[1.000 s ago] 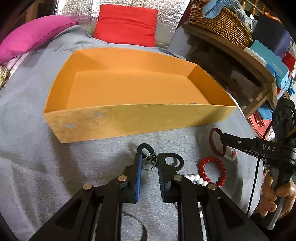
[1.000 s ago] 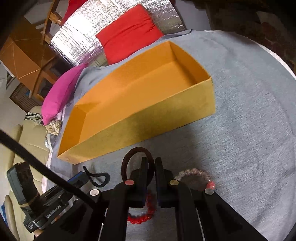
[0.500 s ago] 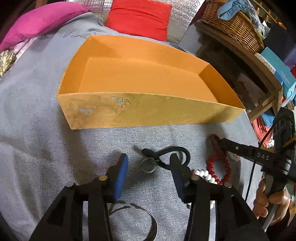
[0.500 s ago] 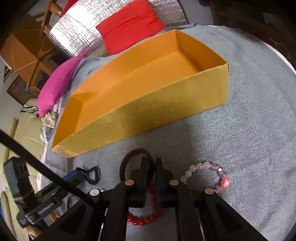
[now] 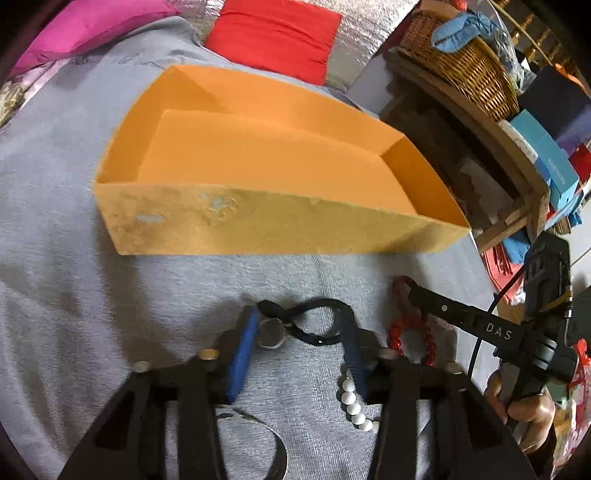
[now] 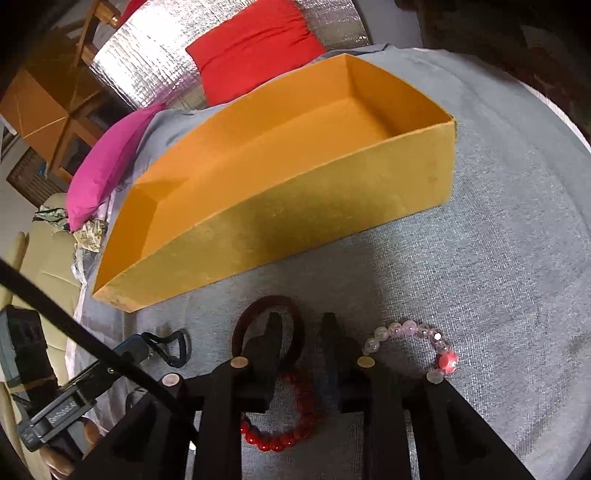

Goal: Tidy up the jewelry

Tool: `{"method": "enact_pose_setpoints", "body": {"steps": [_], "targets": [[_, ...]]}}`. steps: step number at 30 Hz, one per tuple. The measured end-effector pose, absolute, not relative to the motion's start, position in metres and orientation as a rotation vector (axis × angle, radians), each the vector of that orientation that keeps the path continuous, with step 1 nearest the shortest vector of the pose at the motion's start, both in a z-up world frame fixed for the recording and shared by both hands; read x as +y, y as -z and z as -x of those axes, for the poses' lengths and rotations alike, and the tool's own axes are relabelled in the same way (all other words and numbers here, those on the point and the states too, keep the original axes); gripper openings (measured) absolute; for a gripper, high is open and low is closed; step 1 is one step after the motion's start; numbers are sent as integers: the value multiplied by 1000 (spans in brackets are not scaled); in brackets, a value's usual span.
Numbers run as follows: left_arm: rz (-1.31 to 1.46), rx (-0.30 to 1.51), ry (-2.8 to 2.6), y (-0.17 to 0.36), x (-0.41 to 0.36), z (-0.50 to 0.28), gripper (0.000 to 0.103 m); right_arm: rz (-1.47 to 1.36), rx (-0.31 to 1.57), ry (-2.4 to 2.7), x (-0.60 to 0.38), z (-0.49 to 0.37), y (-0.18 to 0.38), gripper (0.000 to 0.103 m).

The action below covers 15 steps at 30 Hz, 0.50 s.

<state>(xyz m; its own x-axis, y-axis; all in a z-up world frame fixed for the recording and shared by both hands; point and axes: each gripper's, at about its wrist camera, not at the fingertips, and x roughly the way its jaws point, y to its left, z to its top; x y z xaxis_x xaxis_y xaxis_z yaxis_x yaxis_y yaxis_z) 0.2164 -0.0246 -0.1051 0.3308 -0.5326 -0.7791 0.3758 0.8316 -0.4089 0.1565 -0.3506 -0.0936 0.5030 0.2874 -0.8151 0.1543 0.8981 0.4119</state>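
Observation:
An empty orange box (image 5: 280,225) (image 6: 332,206) stands on the grey cloth. My left gripper (image 5: 299,332) is open around a black cord with a small silver ring (image 5: 271,332), low over the cloth. My right gripper (image 6: 299,332) is open; a dark red bangle (image 6: 258,314) rests around its left finger, and shows in the left wrist view (image 5: 400,291). A red bead bracelet (image 6: 291,432) (image 5: 410,332) lies under the right gripper. A pink bead bracelet (image 6: 417,339) lies right of it. White beads (image 5: 351,402) lie by my left gripper's right finger.
A thin dark bangle (image 5: 273,443) lies under my left gripper. Red (image 5: 273,33) and magenta (image 5: 85,29) pillows lie behind the box. A wooden shelf with a wicker basket (image 5: 458,59) stands at the right. A foil sheet (image 6: 155,51) hangs at the back.
My right gripper has opened, letting go of the dark red bangle, and lowered. My left gripper opened from around the ring and cord and stays open, closer to the cloth.

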Motion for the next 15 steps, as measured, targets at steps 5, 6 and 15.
{"method": "enact_pose_setpoints", "body": {"steps": [5,6,15], "targets": [[126,1076,584,109,-34,-215,10,-374,1036,-78,-338,-155,92,10],[134,1072,589,108,-33,-215,10,-375,1032,-82,-337,-155,92,10],[117,990,613,87,-33,-205,9,-424,957,-155,-344,-148,74,9]]}}
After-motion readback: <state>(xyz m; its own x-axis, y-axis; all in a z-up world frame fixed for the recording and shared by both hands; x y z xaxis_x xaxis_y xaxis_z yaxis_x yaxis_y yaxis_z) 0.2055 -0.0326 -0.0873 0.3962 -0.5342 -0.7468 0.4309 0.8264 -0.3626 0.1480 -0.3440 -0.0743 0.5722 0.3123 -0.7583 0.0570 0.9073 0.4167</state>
